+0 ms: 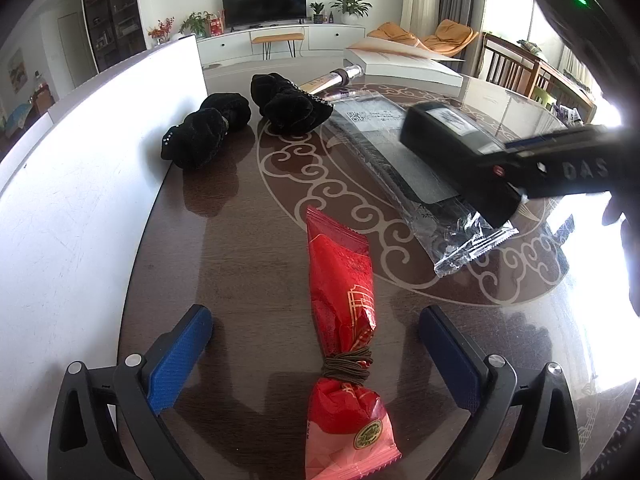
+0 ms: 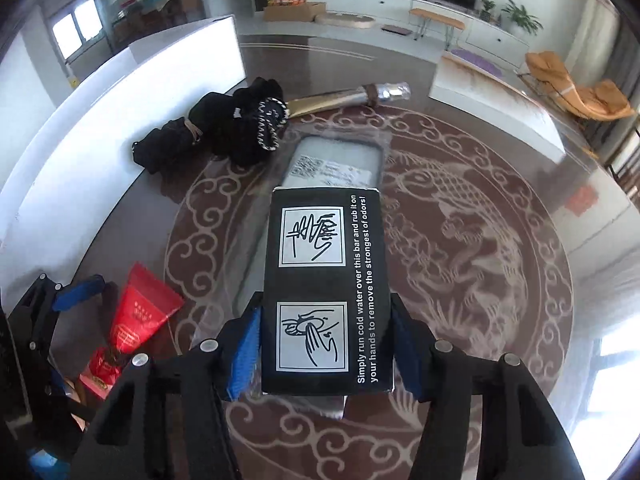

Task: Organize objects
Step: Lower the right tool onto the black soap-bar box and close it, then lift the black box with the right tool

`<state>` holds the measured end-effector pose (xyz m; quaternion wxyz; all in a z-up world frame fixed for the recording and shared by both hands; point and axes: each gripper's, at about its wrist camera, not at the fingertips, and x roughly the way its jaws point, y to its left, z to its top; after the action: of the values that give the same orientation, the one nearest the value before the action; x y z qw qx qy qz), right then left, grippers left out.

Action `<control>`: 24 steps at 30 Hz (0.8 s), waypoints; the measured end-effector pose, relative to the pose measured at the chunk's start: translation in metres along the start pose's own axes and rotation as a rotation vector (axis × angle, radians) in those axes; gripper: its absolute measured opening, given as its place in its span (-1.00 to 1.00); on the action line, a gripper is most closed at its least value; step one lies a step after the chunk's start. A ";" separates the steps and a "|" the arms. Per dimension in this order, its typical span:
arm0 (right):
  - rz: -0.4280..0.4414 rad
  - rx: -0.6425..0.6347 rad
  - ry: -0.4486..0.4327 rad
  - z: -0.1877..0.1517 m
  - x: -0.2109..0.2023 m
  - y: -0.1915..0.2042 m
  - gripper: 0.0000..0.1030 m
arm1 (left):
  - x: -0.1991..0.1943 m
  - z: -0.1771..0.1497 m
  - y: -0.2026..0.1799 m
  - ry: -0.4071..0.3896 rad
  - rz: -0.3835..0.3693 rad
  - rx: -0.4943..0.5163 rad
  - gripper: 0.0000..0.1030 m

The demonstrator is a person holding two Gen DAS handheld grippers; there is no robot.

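My right gripper (image 2: 326,354) is shut on a black carton (image 2: 326,288) printed with hand-washing pictures; its blue pads press on the carton's two long sides. In the left wrist view the carton (image 1: 440,132) is over a clear plastic packet (image 1: 400,168), with the right gripper (image 1: 506,170) coming in from the right. My left gripper (image 1: 316,356) stands open low over the table. A red snack packet (image 1: 340,280), tied with a brown elastic band, lies lengthwise between its fingers without touching them.
Two black scrunchies (image 1: 208,136) (image 1: 288,104) lie at the back left beside a tall white board (image 1: 100,160). A gold tube (image 1: 332,80) and a flat white box (image 1: 400,64) sit at the far side. The round glass table (image 1: 240,260) has a carp pattern.
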<state>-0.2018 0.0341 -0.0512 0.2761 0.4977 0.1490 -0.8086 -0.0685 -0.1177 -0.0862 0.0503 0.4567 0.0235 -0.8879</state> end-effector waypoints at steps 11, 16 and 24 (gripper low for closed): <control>-0.284 0.455 -0.180 -0.178 -0.085 -0.040 0.22 | 0.000 0.000 0.000 0.000 0.000 0.000 1.00; -0.329 0.438 -0.169 -0.167 -0.071 -0.051 0.59 | 0.000 0.000 0.000 0.000 0.000 0.000 1.00; -0.299 0.433 -0.171 -0.163 -0.059 -0.051 0.84 | 0.000 0.000 0.000 0.000 0.000 0.000 1.00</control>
<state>-0.0934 0.1768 -0.0756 0.0526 0.4474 0.0205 -0.8925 -0.0685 -0.1178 -0.0863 0.0501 0.4566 0.0235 -0.8880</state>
